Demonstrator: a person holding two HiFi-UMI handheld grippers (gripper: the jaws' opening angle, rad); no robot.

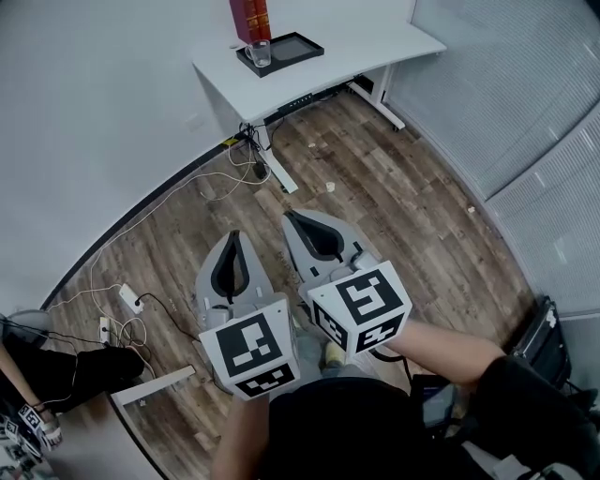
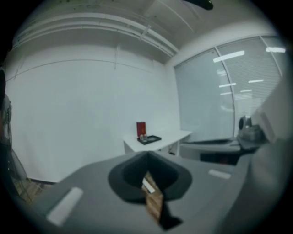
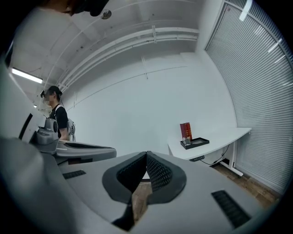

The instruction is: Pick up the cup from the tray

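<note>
- The person is holding the left gripper [image 1: 234,236] low in front of the body, with its fingers pointing forward and slightly downward over the wooden floor [image 1: 403,206] toward the far bench [image 1: 370,42]
- The left gripper's fingers are meeting at their tips and gripping nothing; only floor is showing through the slit lower down
- The right gripper [image 1: 289,217] is sitting just beside the left one, close to level and reaching a little further ahead, and it is aiming at the same bench
- Its fingers are pressing together, also with nothing between them
- The two marker cubes, left [image 1: 251,354] and right [image 1: 361,309], are facing up at the head camera and hiding the hands behind them
- The right forearm [image 1: 441,349] is coming in from the lower right
- The cup [image 1: 261,52], a clear glass, is standing upright at the left end of the black tray [image 1: 302,45] on the white bench, well apart from both grippers
- A red box [image 1: 249,19] is standing upright just behind the cup; whether it is standing inside the tray cannot be told
- In both gripper views the cup is showing small and distant above the closed fingertips, to the right of them in the right gripper view
- Cables [image 1: 225,178] are trailing over the floor from under the bench toward a power strip [image 1: 128,298] by the wall
- In the right gripper view another person [image 3: 58,116] is standing at the left, and window blinds [image 3: 261,82] are covering the right side
</note>
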